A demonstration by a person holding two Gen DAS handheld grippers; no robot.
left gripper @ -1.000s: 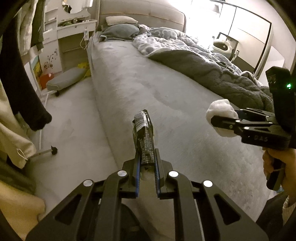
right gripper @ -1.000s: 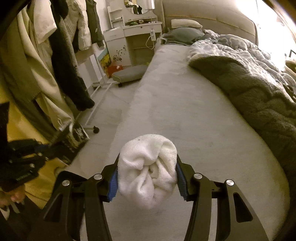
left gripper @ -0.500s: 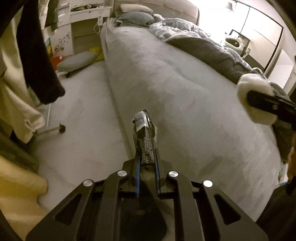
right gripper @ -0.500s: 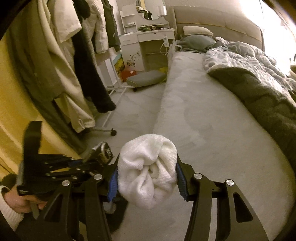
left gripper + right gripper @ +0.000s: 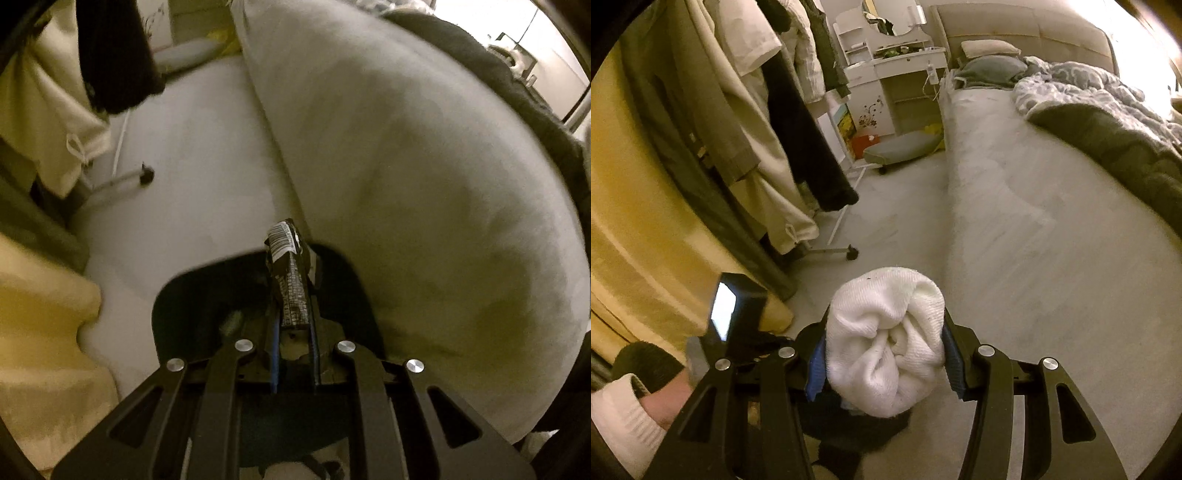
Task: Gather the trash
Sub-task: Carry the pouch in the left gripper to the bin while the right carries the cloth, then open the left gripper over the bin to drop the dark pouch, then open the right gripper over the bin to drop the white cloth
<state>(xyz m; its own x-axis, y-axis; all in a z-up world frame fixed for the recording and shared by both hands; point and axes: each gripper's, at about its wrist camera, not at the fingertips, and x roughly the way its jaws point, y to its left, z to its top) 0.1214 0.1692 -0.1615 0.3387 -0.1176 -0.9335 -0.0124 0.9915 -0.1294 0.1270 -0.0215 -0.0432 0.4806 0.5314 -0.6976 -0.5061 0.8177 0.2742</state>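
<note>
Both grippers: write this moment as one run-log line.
left gripper: shut on wrapper | right gripper: shut on white wad | below: dark bin

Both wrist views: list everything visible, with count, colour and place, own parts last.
wrapper: one, dark with barcode, clamped in left claw.
cloth wad: one, white, clamped in right claw.
bin: one, black, floor beside bed, under left claw.
bed: one, grey, right side.
duvet: one, dark grey and patterned, far side of bed.
pillows: two, beige and grey, at headboard.
hanging clothes: several, cream, olive, black, left.
vanity desk: one, white, far wall.
left claw: black, shut.
right claw: black, shut.
</note>
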